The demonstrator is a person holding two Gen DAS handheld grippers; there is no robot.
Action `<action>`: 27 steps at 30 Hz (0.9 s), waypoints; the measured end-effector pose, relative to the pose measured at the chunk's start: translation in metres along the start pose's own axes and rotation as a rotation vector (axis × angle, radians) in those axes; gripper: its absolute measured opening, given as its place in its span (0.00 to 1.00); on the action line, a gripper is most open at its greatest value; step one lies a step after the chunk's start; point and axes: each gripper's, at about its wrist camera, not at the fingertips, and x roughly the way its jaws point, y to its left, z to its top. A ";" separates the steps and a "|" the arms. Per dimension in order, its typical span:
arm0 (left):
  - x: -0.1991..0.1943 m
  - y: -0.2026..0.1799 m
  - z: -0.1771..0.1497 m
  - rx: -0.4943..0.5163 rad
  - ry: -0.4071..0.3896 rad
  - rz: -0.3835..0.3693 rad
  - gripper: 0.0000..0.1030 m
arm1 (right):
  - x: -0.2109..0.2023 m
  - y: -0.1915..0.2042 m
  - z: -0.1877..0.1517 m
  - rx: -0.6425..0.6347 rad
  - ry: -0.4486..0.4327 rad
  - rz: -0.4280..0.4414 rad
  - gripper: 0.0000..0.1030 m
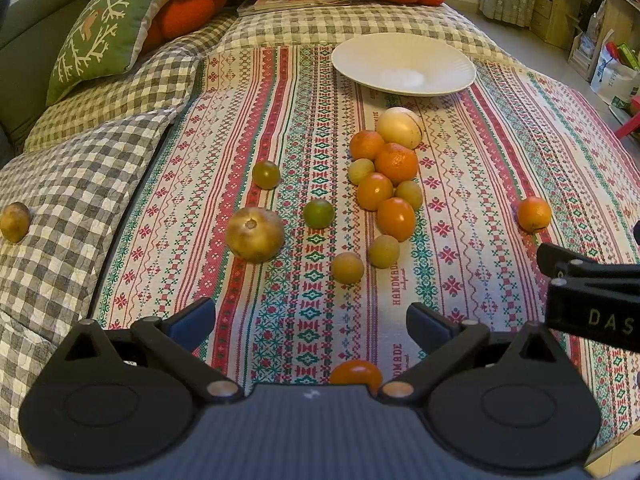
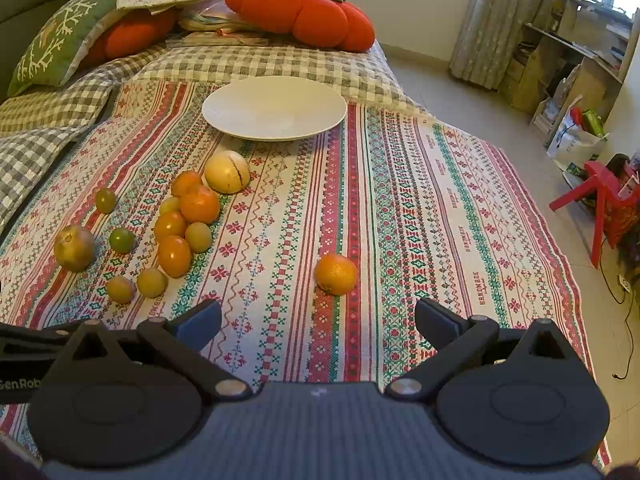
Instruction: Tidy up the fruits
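Note:
A white plate (image 1: 404, 65) (image 2: 274, 109) stands bare at the far end of a patterned cloth (image 1: 280, 120) (image 2: 400, 200). Several oranges and small yellow-green fruits lie clustered (image 1: 390, 184) (image 2: 188, 220) in front of it, with a pale round fruit (image 1: 399, 127) (image 2: 227, 177) at the back. A brown round fruit (image 1: 255, 234) (image 2: 74, 247) lies left of the cluster. One orange (image 1: 534, 214) (image 2: 336, 273) lies alone, just ahead of my right gripper (image 2: 318, 326), which is open. My left gripper (image 1: 312, 322) is open too, with an orange fruit (image 1: 355, 374) low between its fingers.
Checked quilts (image 1: 80, 184) (image 2: 260, 62) cover the left and far side, with a small brown fruit (image 1: 15, 222) on the left one. Green and orange cushions (image 1: 100, 32) (image 2: 300, 12) sit behind. The floor, shelves (image 2: 568, 60) and a red stool (image 2: 600, 196) lie to the right.

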 end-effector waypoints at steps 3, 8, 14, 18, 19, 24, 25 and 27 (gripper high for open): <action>0.000 0.000 0.000 0.001 -0.001 0.001 0.85 | 0.000 0.000 0.000 0.000 -0.001 0.001 1.00; 0.000 0.001 0.000 0.001 -0.001 0.002 0.85 | 0.000 0.001 0.000 0.000 0.000 0.009 1.00; 0.001 0.003 0.000 0.002 0.000 0.005 0.85 | -0.001 0.000 -0.001 0.003 -0.002 0.010 1.00; 0.001 0.002 0.000 0.001 0.000 0.005 0.85 | -0.001 0.000 -0.001 0.003 -0.002 0.009 1.00; 0.001 0.003 0.000 0.001 -0.001 0.006 0.85 | -0.001 0.000 -0.001 0.004 -0.003 0.009 1.00; 0.001 0.001 0.001 0.002 0.000 0.007 0.85 | 0.000 0.000 -0.001 0.000 -0.001 0.010 1.00; 0.001 0.002 0.001 0.002 0.000 0.007 0.85 | 0.000 0.000 -0.001 -0.001 -0.001 0.010 1.00; 0.001 0.002 0.001 0.001 -0.001 0.008 0.85 | 0.000 0.000 -0.001 -0.001 -0.001 0.010 1.00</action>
